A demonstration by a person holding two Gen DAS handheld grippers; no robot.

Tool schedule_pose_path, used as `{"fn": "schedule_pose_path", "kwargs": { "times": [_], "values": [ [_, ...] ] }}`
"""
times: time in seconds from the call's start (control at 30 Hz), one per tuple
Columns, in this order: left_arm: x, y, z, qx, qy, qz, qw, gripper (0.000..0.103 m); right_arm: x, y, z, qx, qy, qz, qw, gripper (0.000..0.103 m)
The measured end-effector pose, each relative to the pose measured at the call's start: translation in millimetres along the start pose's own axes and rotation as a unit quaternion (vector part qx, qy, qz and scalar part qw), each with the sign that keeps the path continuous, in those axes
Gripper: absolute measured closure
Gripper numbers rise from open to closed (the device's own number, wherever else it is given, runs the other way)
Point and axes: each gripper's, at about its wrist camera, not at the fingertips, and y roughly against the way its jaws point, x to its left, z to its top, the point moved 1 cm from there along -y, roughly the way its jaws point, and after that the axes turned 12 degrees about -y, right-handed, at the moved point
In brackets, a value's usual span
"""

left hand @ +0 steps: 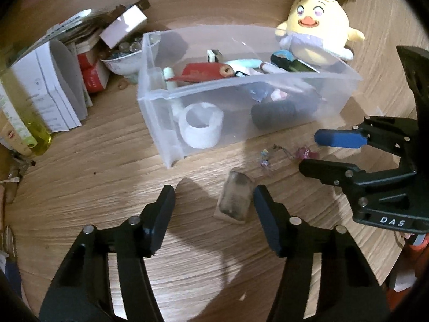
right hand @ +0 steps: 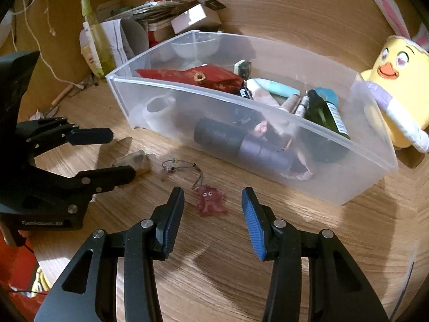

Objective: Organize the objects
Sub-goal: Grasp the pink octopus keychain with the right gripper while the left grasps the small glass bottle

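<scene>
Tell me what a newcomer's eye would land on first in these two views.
The clear plastic bin in the middle of the wooden table, crammed with a red pouch, tubes and a dark green bottle, draws the eye first. Next comes the yellow chick plush with bunny ears at the bin's far corner. In front of the bin, the left gripper and right gripper are open over small loose trinkets, including a red charm.

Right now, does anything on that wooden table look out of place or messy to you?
Yes. Two small things lie loose on the table outside the clear bin: a clear packet and a pink charm on a cord. The yellow chick plush leans against the bin's far corner. Papers and boxes are heaped at the left.
</scene>
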Motion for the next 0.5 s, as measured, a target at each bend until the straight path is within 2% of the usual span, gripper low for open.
{"fn": "schedule_pose_path", "kwargs": {
  "times": [0.2,0.27,0.4,0.5],
  "values": [
    [-2.9,-4.1,1.3,-0.003,-0.007,0.001,1.0000,0.051,4.9,-4.8,-2.6,0.004,0.019,-0.005,1.000,0.071],
    [-2.3,-4.3,1.7,-0.006,-0.005,0.001,1.0000,0.057,4.2,-5.2,-2.4,0.002,0.019,-0.002,1.000,0.073],
    [1.8,-3.5,2.2,-0.013,0.006,-0.011,0.9998,0.078,3.5,-5.4,-2.1,-0.003,0.017,-0.001,1.000,0.083],
    [4.4,-2.5,1.9,-0.014,0.013,-0.015,0.9997,0.080,2.9,-5.0,-2.4,-0.005,0.015,0.000,1.000,0.083]
  ]
}}
